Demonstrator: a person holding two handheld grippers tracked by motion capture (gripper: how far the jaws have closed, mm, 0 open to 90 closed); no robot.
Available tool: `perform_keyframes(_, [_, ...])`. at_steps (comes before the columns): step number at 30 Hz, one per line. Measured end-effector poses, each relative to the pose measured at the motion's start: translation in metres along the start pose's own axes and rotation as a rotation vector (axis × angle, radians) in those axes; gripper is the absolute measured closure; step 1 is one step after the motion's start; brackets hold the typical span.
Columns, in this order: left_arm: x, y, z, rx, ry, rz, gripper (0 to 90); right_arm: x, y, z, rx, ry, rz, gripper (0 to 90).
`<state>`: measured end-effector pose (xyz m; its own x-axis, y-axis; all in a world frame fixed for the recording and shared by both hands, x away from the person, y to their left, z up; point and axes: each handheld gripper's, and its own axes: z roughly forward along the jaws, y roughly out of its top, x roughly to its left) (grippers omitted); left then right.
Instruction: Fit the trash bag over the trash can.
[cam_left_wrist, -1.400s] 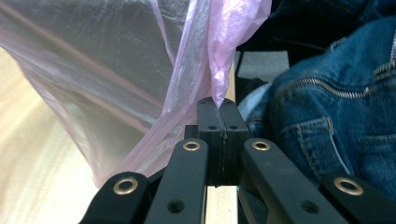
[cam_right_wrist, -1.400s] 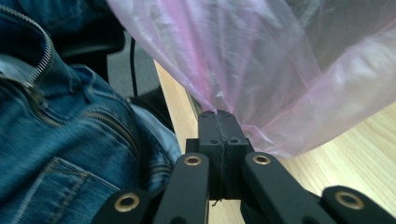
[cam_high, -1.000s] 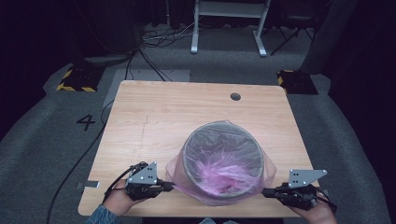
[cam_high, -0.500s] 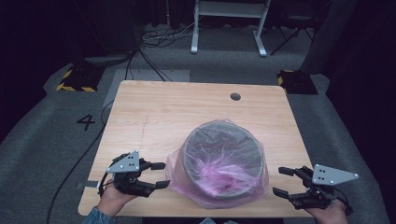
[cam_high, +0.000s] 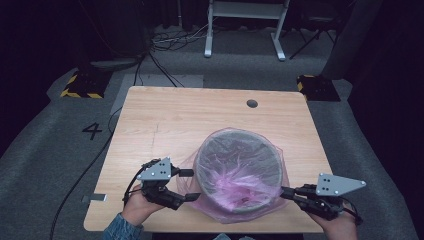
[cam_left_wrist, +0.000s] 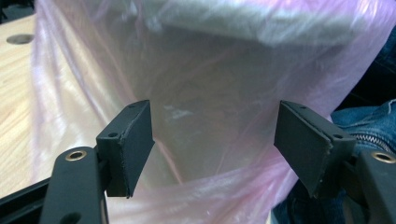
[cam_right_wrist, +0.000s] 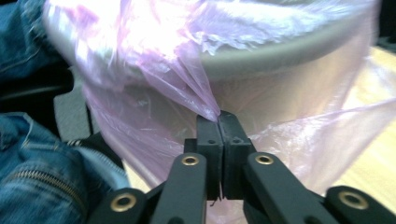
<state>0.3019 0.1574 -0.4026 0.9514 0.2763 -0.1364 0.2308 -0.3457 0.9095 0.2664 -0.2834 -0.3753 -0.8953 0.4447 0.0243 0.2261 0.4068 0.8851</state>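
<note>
pink bag (cam_high: 227, 187) over bin (cam_high: 237, 172) | left claw (cam_high: 192, 185) released | right claw (cam_right_wrist: 218, 116) grasping bag film

**Right clamps the bag, left lets go wide**

The right hand-held gripper (cam_high: 286, 192), which half a second back stood wide open off the side of the bin, has just snapped its jaws together and now pinches a fold of the pink bag (cam_right_wrist: 187, 88) below the grey rim. Over on the other side, the left hand-held gripper (cam_high: 192, 185), clamped on the film a second ago, has just been opening its jaws, and they now stand wide with the bag's skirt loose between them, pads off it. The bag's skirt, bunched near the left hand before, now spreads lower around the bin (cam_high: 237, 170).
</note>
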Motion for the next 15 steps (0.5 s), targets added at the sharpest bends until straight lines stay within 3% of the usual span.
perform_keyframes(2, [0.000,0.002,0.001,0.001,-0.002,-0.003,29.5,-0.003,0.004,-0.002,-0.011,0.006,0.010,88.8])
perform_keyframes(3, [-0.001,0.002,0.001,0.007,-0.004,-0.001,36.5,-0.003,0.005,-0.002,-0.012,0.010,0.006,88.8])
perform_keyframes(6, [-0.006,0.004,0.000,0.030,0.016,0.021,69.2,-0.002,0.007,0.000,-0.007,0.012,-0.011,88.9])
perform_keyframes(9, [-0.010,0.007,-0.005,-0.002,0.060,0.052,89.5,-0.003,0.008,-0.002,-0.012,0.007,-0.010,88.9])
perform_keyframes(15, [-0.013,0.011,-0.020,-0.056,0.122,0.065,90.0,-0.006,0.011,-0.010,-0.028,-0.026,-0.016,88.9])
